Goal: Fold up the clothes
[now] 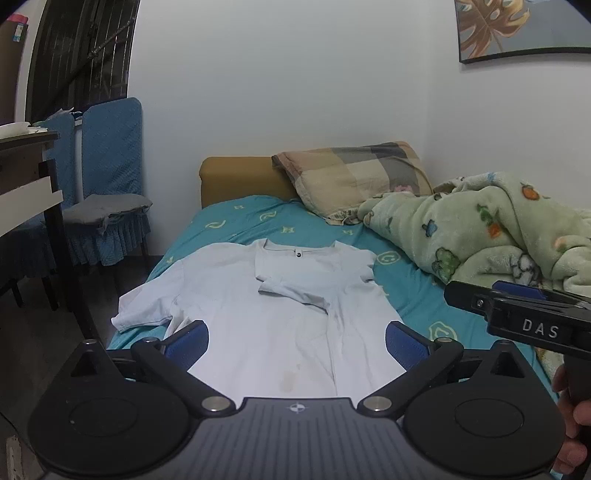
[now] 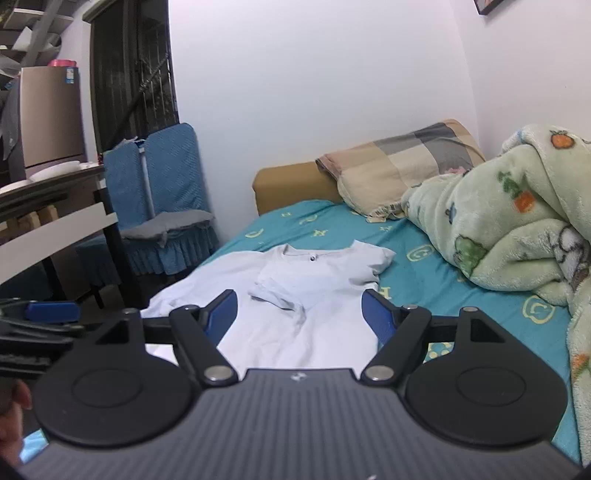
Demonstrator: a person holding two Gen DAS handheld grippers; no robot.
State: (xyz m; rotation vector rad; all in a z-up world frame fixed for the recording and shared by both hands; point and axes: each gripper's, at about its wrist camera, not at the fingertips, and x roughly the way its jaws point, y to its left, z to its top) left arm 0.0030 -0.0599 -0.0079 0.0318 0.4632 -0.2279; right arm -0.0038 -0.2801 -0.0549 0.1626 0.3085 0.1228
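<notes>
A white shirt (image 1: 280,306) lies flat on the bed (image 1: 413,295), collar at 12 o'clock, its right sleeve folded across the chest and the left sleeve spread toward 9 o'clock at the mattress edge. The left gripper (image 1: 297,341) hovers over the shirt's lower part with its blue pads spread wide apart, holding nothing. The right gripper (image 2: 299,314) likewise hangs above the shirt, pads apart and empty.

At 2 o'clock a green blanket (image 1: 498,229) is heaped on the bed, near the shirt's right shoulder but not touching it. A plaid pillow (image 1: 354,177) leans against the tan headboard (image 1: 240,181) at 12 o'clock. At 9 o'clock, beside the bed, stand a blue-covered chair (image 1: 110,192) with a grey cloth (image 1: 107,208) on its seat, and a bench (image 1: 29,173).

The left view shows the right gripper's body at 3 o'clock marked "DAS", with a hand (image 1: 572,424) gripping its handle, and a leaf picture (image 1: 517,26) on the wall. The right view alone shows a fridge (image 2: 51,114) at 10 o'clock, white dishes (image 2: 55,171) on the bench, and more of the blanket.
</notes>
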